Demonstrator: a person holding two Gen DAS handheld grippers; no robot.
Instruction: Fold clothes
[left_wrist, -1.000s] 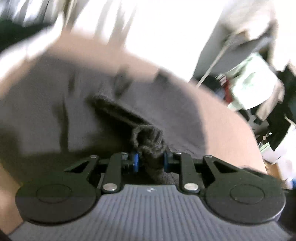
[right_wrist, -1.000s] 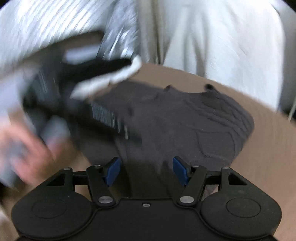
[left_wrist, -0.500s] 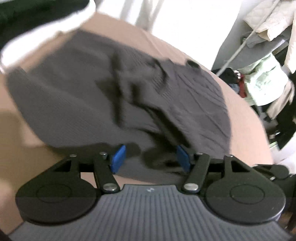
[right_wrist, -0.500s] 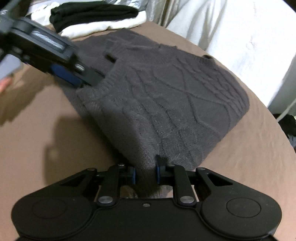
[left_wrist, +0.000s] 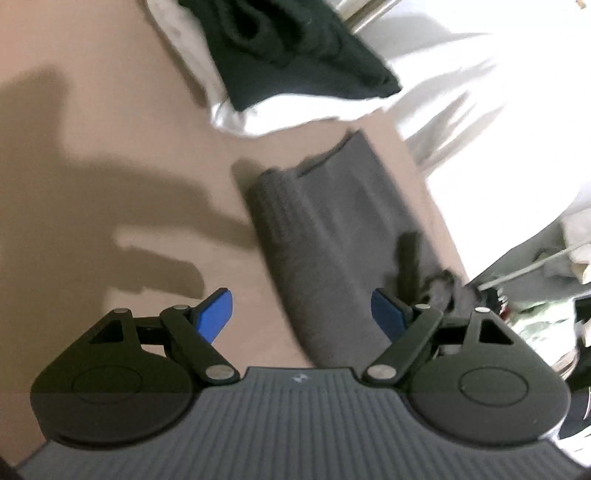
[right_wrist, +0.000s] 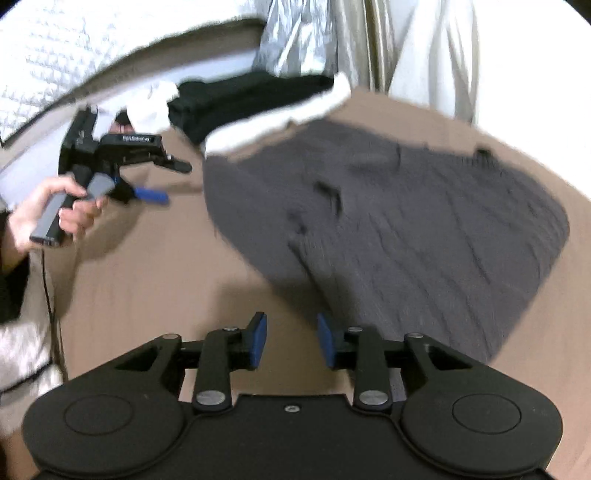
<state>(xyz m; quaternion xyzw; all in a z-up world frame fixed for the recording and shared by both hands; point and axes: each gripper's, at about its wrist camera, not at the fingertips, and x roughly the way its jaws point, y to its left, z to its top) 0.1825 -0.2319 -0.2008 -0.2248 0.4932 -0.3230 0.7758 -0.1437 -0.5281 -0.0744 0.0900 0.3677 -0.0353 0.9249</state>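
Note:
A dark grey knitted sweater (right_wrist: 399, 229) lies folded on the tan surface (right_wrist: 147, 295); the left wrist view shows it edge-on as a grey slab (left_wrist: 332, 236). My left gripper (left_wrist: 301, 314) is open, lifted clear of the cloth, with nothing between its blue pads. The right wrist view shows it too, held by a hand (right_wrist: 55, 210) off to the sweater's left. My right gripper (right_wrist: 291, 341) is open, its blue pads just short of the sweater's near corner and holding nothing.
A stack of folded black and white clothes (right_wrist: 258, 99) sits at the far edge, touching the sweater's top. White fabric (left_wrist: 480, 122) hangs behind the surface. A cluttered floor area (left_wrist: 535, 295) lies past the right edge. A cable (right_wrist: 50, 295) trails from the left gripper.
Both grippers let go of the sweater. The left one opened and swung away to the left; the right one opened after pinching the near corner and pulled back.

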